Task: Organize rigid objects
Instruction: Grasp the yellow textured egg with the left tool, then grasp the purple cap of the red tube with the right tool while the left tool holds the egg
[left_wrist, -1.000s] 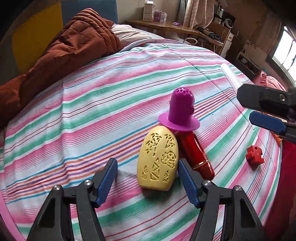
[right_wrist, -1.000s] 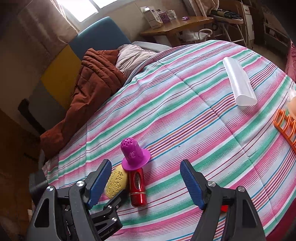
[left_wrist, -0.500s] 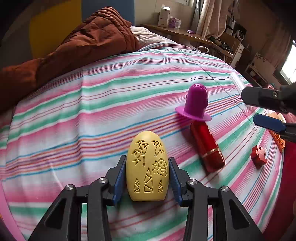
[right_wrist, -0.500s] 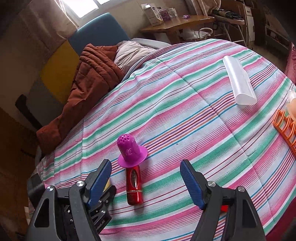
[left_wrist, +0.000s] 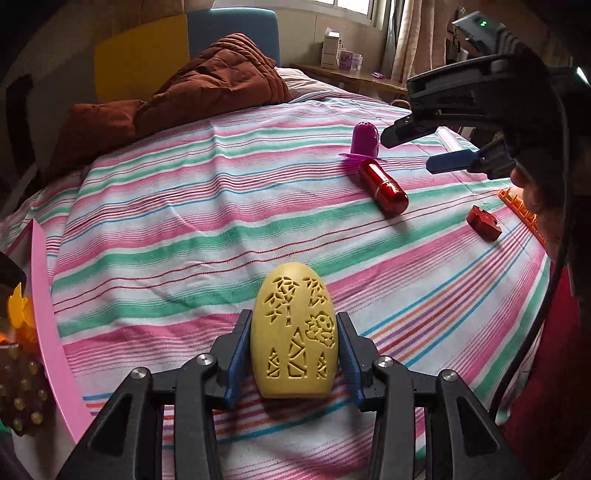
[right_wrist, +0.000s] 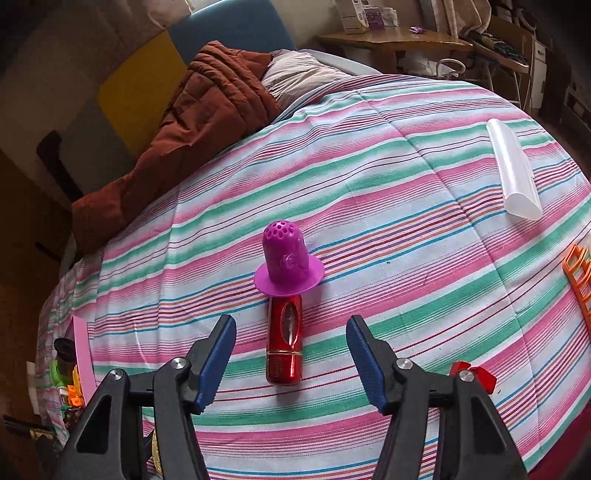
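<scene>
Partly hidden, left tool (left_wrist: 293, 354) clamps yellow egg (left_wrist: 294, 334); right tool (right_wrist: 291, 360), perhaps empty, closing.

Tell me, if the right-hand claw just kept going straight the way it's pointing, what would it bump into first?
Most likely the red cylinder lying on the striped bedspread, right ahead of the right gripper, whose jaws are closing with nothing yet pressed between them. The purple perforated cap sits just beyond it. Depth is hard to judge.
</scene>
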